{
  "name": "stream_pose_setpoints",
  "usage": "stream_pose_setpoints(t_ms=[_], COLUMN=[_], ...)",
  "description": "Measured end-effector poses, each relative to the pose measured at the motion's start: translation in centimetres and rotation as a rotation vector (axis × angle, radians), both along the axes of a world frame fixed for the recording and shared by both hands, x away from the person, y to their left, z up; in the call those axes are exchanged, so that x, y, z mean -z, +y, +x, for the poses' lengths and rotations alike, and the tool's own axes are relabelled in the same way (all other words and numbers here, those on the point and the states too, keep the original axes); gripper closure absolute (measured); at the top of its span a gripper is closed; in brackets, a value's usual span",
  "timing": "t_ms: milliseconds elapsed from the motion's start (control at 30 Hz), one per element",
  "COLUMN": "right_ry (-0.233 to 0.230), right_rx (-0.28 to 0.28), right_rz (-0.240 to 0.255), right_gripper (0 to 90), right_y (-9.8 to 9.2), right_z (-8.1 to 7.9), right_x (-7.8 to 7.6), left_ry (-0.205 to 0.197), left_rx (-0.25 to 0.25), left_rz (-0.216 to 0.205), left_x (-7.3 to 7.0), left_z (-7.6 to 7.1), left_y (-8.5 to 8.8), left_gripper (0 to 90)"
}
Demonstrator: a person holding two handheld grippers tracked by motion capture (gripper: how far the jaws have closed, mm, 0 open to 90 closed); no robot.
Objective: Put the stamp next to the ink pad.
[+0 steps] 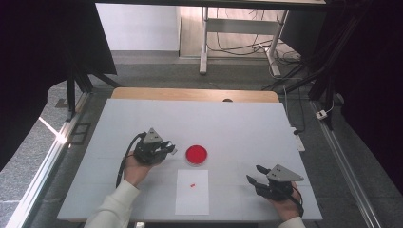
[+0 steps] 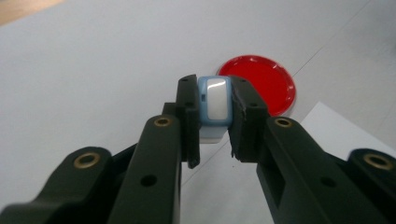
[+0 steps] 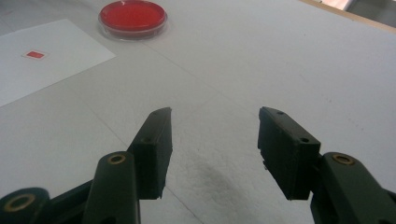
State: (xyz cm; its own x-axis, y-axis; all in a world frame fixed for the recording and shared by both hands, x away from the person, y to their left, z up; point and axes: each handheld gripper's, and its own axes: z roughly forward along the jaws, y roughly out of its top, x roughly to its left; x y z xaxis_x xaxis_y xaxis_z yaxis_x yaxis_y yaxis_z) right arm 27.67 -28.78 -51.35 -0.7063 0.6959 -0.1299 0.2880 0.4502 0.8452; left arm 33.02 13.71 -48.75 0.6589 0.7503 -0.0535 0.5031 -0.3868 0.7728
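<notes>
A round clear dish of red liquid [image 1: 196,155] [image 2: 259,91] [image 3: 133,18] sits near the middle of the white table. Just left of it my left gripper [image 1: 171,148] [image 2: 215,119] is shut on a small light-blue and white block [image 2: 214,103], held between its pads and pointing toward the dish. A white sheet of paper [image 1: 192,192] [image 3: 42,65] lies in front of the dish with a small red mark [image 1: 193,185] [image 3: 35,54] on it. My right gripper [image 1: 253,175] [image 3: 214,140] stands open over bare table at the front right, with nothing between its fingers.
The white table surface [image 1: 247,128] ends in a wooden strip [image 1: 195,94] at the back. Black frame posts [image 1: 71,92] stand off the left and right sides. A desk frame with cables [image 1: 237,42] stands on the floor beyond.
</notes>
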Motion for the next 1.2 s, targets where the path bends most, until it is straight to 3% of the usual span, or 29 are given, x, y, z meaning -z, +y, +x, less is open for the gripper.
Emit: stream_pose_setpoints(t_ms=[133, 367, 800, 967, 1200], right_ry=[0.002, 0.005, 0.006, 0.004, 0.000], right_rx=[-0.003, 0.005, 0.000, -0.005, 0.000], right_rz=[-0.005, -0.012, -0.017, -0.012, -0.008], right_gripper=[44.4, 44.4, 44.3, 44.3, 44.2], right_y=[0.1, -0.1, 0.1, 0.1, -0.1], right_z=[-0.1, -0.1, -0.1, -0.1, -0.2], right_x=[0.1, 0.1, 0.2, 0.2, 0.1], left_ry=[0.032, 0.052, 0.044, 0.026, 0.001], left_rx=[-0.001, 0.010, 0.019, 0.017, 0.009], left_rz=[0.017, 0.037, 0.051, 0.038, -0.016], left_x=[1.0, 1.8, 2.3, 2.1, 1.1], left_z=[0.8, 1.4, 1.7, 1.5, 0.4], left_y=[-0.6, -1.5, -2.1, -2.2, -0.9], left_gripper=[75.1, 75.0, 74.0, 61.2, 41.5])
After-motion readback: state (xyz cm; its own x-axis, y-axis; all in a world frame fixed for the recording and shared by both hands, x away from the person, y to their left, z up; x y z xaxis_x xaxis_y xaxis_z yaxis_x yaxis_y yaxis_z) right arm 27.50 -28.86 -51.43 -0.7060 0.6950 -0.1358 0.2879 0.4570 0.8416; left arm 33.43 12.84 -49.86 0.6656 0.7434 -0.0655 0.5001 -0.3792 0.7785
